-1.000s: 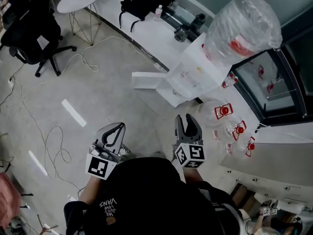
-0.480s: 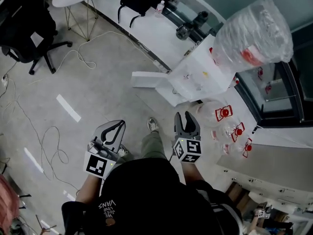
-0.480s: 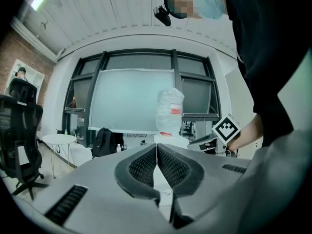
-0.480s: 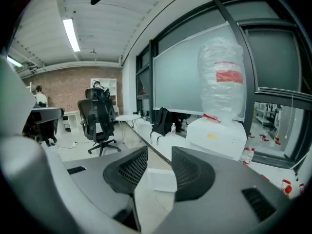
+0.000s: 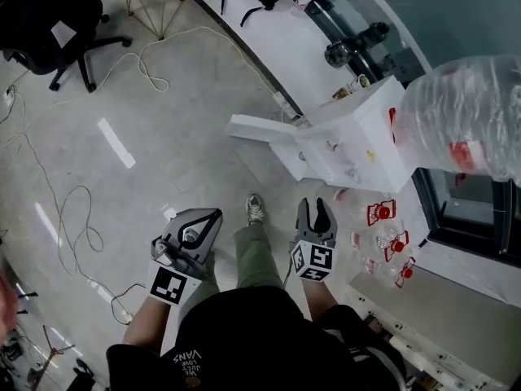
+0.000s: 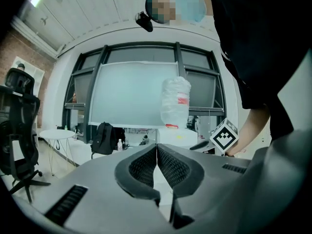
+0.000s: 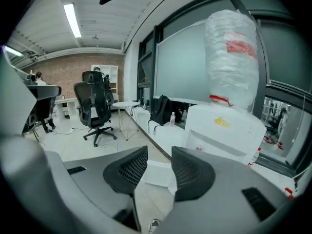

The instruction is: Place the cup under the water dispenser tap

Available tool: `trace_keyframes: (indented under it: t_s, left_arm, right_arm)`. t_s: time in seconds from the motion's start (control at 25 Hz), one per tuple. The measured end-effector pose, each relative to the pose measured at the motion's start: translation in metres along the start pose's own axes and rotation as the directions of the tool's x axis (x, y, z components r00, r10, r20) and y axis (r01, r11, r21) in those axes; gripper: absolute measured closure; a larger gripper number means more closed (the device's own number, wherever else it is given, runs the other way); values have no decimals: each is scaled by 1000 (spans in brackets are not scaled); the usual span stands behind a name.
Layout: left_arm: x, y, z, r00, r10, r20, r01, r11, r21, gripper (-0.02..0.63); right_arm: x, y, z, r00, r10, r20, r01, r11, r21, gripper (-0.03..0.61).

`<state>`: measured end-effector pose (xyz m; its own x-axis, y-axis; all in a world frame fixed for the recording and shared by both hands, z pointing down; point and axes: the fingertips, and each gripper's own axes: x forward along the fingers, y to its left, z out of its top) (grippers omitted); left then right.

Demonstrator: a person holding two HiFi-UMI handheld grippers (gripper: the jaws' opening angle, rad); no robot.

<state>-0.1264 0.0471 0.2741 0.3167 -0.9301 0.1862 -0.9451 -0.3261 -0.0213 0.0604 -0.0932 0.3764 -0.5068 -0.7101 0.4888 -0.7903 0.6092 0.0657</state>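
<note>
The person stands in front of the water dispenser (image 5: 358, 141), which is to the far right with its inverted bottle (image 5: 468, 116) on top. Compared with one second ago, the dispenser sits further right in the head view. A leg and shoe (image 5: 255, 208) now show between the grippers, so the person is judged to be stepping toward the unit.

The left gripper (image 5: 203, 222) is held low at the near left. Its jaws are pressed together at the tips with nothing between them. The right gripper (image 5: 314, 212) points at the dispenser. Its jaws stand a narrow gap apart and hold nothing. Only a low white platform (image 5: 259, 128) on the floor shows through the gap.

No cup can be identified in any view, and neither gripper carries one. The task is therefore judged to be at the approach stage: the cup must be located and grasped before placement under the tap.
</note>
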Motion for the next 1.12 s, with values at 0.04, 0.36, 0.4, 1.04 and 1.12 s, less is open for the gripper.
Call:
trace_keyframes:
  t_s: [0.04,0.36,0.4,1.04,1.12]
  left_arm:
    - [8,0,-8,1000,-4,-2,4,1000,-5,594]
    - [57,1,-97,998,-23,-65,19,997,-73,594]
    - [62,2,-109,997,-19,-68,13,996,-84,594]
    - [148,-5,-279,998,-38,-56,29,988,-152,594]
    - [160,-8,-298,997,-49,-61,39,988,-151,594]
  right_arm:
    - [11,-2,-11,1000,7,-15,-7,1000,-8,442]
    - [97,-16,-111,992,15,-125,-20,999,-44,442]
    - [109,-18,-124,990,12,-138,-19,999,-47,443]
    - [272,-62,-323,970,-9,-245,-33,985,-167,443]
    - [294,-75,-347,965,-36,-259,-13,983,-186,443]
